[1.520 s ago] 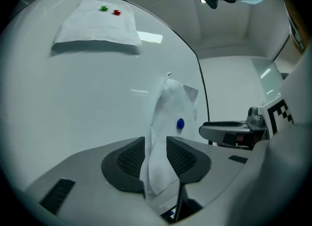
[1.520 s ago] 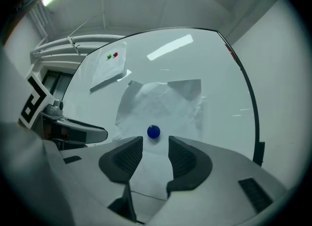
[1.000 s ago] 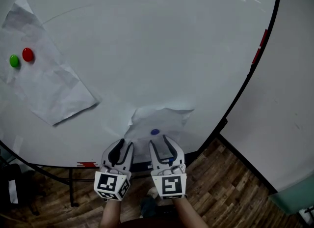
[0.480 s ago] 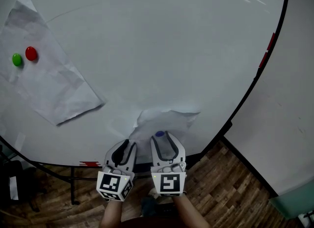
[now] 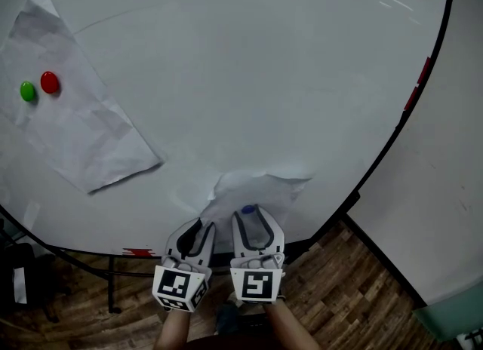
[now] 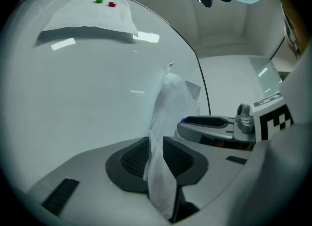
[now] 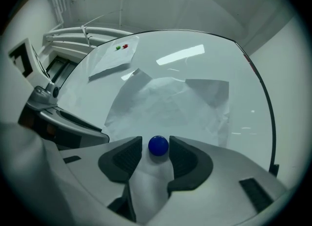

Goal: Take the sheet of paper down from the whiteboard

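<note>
Left gripper (image 6: 156,141): jaws pressed together on the lower edge of the crumpled sheet of paper (image 6: 173,103), which runs up between the pads. Right gripper (image 7: 157,141): jaws apart, flanking a blue magnet (image 7: 158,145) that sits on the sheet; contact with the magnet cannot be confirmed. Sheet lies against the whiteboard (image 5: 249,77) near its bottom edge, just above both grippers. Second sheet (image 5: 75,130) noted well apart at the board's left side, carrying a red magnet (image 5: 50,82) and a green magnet (image 5: 28,90) side by side.
</note>
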A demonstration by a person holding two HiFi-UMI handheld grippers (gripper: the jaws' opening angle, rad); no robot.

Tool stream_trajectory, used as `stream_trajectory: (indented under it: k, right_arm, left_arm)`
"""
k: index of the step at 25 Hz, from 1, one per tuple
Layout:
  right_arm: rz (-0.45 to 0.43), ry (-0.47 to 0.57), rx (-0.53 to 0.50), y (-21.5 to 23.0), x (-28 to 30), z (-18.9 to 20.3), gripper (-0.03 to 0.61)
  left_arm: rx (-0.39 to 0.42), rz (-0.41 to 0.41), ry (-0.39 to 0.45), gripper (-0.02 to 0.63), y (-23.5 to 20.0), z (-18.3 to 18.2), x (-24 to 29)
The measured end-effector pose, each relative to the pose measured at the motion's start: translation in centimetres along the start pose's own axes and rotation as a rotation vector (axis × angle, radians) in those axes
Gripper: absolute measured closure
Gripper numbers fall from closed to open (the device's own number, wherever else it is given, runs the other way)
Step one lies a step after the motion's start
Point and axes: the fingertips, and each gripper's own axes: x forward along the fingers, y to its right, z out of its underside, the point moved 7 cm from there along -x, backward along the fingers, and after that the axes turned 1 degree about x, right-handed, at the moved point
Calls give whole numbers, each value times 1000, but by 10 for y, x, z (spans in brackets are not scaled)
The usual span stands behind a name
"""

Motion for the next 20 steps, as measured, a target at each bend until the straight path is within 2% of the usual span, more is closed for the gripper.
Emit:
stream_trajectory:
  k: [10, 13, 20]
  right_arm:
    - [60, -10, -38, -1, 1, 3, 457]
    - [60, -8, -43, 0, 1, 3, 449]
    - [48, -10, -35, 1, 1, 2, 443]
  left_arm:
    - [-38, -15, 29, 561, -3, -5, 2]
    - [-59, -12, 40, 583, -6, -5, 1]
    - [-98, 11, 46, 589, -8, -4, 1]
